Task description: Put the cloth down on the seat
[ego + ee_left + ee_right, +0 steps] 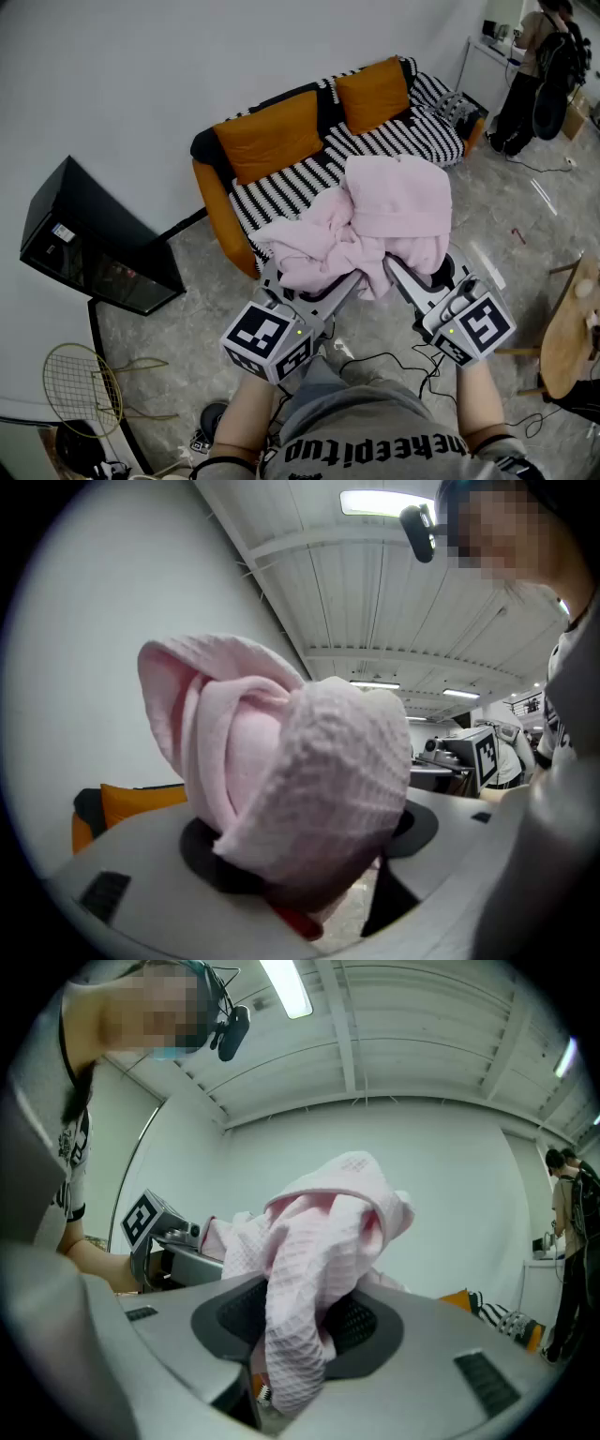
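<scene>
Both claws grip the bunched pink cloth point(375, 220), held up in the air in front of the striped sofa point(281, 192), not on its seat. The left claw point(349, 281) stands wide around a thick wad of it. The right claw point(398, 274) pinches a narrower fold. White print on the person's shirt point(375, 450) is upside down and unclear.

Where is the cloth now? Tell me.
Head view centre: the cloth is held in the air between the left gripper and right gripper, both clamped on it, in front of the striped sofa.
</scene>
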